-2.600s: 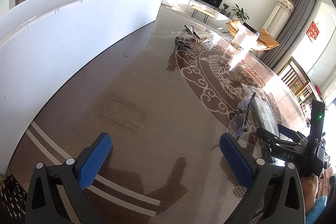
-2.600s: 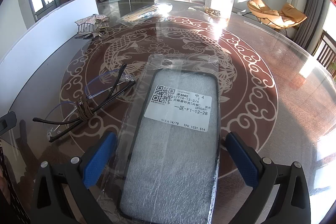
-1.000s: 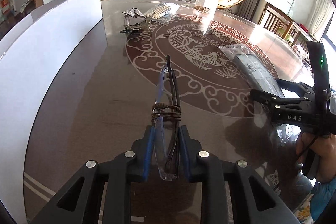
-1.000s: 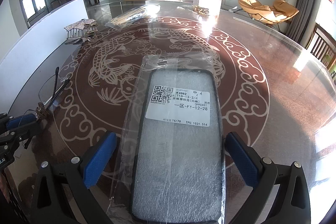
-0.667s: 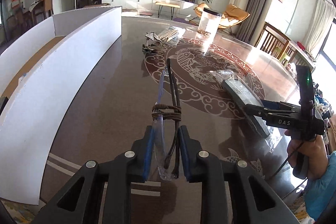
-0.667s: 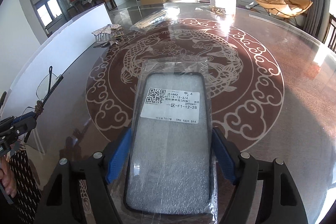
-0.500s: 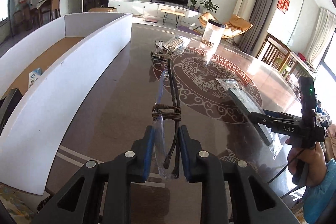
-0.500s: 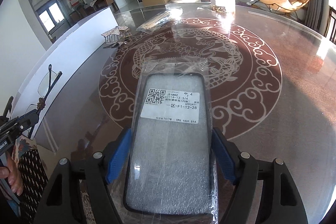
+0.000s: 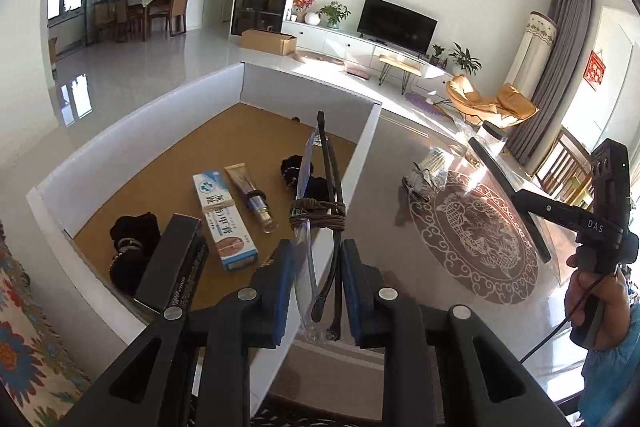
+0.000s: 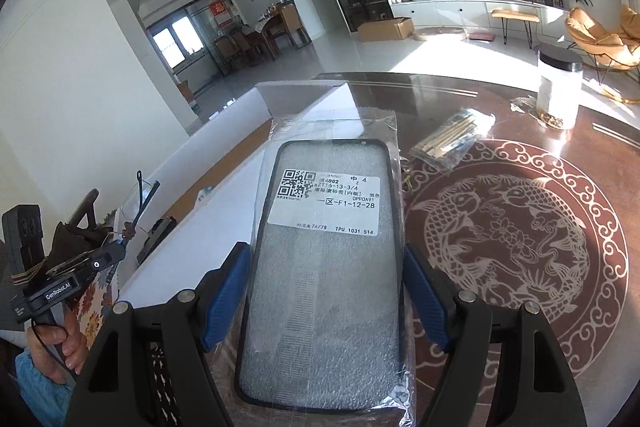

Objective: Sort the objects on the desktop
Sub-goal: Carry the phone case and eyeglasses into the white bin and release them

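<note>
Glossy tabletop (image 9: 384, 187) beside white box (image 9: 362, 143) holding toothpaste carton (image 9: 224, 217), tube (image 9: 250, 193), black items. Left tool (image 9: 312, 279) clamped on folded glasses (image 9: 320, 195) over the box's wall. Right tool (image 10: 324, 301) clamped on bagged phone case (image 10: 326, 267), lifted off tabletop; clear jar (image 10: 558, 93) far side.

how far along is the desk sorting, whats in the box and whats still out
Done: a toothpaste box and a tube lie in the white box. In hand: the left tongs hold folded glasses above it; the right tongs grip a bagged phone case. Left: a bag of sticks and a clear jar on the table.
</note>
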A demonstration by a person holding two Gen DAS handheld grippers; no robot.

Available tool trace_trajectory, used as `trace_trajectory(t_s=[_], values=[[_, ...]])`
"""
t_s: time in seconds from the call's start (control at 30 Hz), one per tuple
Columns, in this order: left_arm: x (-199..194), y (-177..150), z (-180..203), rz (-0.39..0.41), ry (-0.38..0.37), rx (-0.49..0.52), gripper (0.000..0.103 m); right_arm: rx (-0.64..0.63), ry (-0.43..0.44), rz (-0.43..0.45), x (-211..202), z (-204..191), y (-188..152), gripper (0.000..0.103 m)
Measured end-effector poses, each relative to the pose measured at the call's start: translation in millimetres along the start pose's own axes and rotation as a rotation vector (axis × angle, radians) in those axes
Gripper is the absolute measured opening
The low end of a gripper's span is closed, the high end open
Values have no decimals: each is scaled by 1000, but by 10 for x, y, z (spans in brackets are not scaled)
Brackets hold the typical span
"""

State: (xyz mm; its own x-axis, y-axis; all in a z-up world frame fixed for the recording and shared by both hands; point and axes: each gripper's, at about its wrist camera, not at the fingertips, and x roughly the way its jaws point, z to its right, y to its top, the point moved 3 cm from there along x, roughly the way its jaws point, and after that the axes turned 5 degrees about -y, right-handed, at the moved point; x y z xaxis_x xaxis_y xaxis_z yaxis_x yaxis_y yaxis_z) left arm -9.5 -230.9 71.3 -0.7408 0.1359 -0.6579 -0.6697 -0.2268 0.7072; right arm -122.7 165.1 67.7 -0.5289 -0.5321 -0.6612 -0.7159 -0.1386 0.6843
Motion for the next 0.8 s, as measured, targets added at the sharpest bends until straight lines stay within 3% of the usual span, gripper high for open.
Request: trace_trajectory(t_s=[0.17, 0.27, 0.4, 0.57, 0.63, 0.67, 0.73, 0.8], values=[[187, 386, -736, -50, 101, -76, 24, -71, 150, 3, 552, -954, 633, 76], [416, 491, -1103, -111, 155, -110, 24, -103, 218, -38, 1040, -1485, 829, 76], [692, 521, -1410, -183, 213, -130, 24, -134, 216, -142, 1840, -1933, 890, 76], [883, 449, -1500, -254, 256, -126, 27, -150, 188, -283, 2518, -2193, 740, 77], [926, 395, -1521, -283, 269, -131, 37, -125, 188, -345, 2669, -2206, 650, 81], [908, 374, -1522, -283, 282, -132, 48, -110, 200, -356, 2693, -2199, 631, 82], [806, 334, -1485, -247, 308, -131, 57, -92, 208, -328, 2624, -2153, 634, 84], [642, 304, -1383, -194, 297, -137, 57, -88, 226, -274, 2434, -2073, 663, 85]])
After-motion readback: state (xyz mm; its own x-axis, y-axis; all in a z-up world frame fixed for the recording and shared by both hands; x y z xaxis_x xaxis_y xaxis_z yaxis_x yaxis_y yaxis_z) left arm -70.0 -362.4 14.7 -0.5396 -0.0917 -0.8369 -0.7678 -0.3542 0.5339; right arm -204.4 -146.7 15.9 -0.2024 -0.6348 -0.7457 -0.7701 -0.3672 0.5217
